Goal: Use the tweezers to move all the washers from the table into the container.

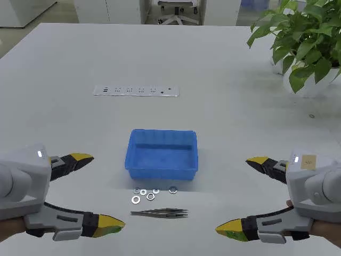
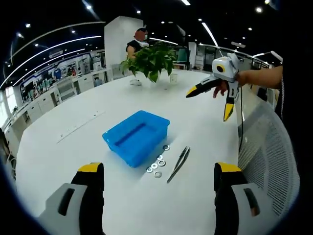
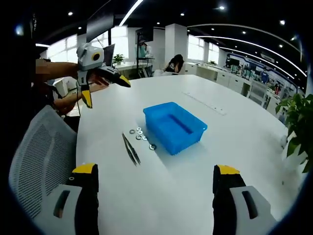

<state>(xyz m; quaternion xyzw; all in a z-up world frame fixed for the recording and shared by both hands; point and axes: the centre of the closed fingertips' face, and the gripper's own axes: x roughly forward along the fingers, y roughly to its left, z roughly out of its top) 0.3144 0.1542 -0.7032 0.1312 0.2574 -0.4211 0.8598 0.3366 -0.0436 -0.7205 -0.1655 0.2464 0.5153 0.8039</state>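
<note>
Left hand-held gripper (image 1: 104, 191), right hand-held gripper (image 1: 235, 194) (both agape) flank tweezers (image 1: 160, 213), washers (image 1: 151, 193).

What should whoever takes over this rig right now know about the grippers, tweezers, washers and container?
Left gripper: open, empty, left of the tweezers.
Right gripper: open, empty, right of the tweezers.
Tweezers: lying on the table, nearest the person, not gripped.
Washers: six, loose on the table between tweezers and container.
Container: blue, looks empty.
Done: nothing yet.
Left: pick up the tweezers, then move every washer into the container.
</note>
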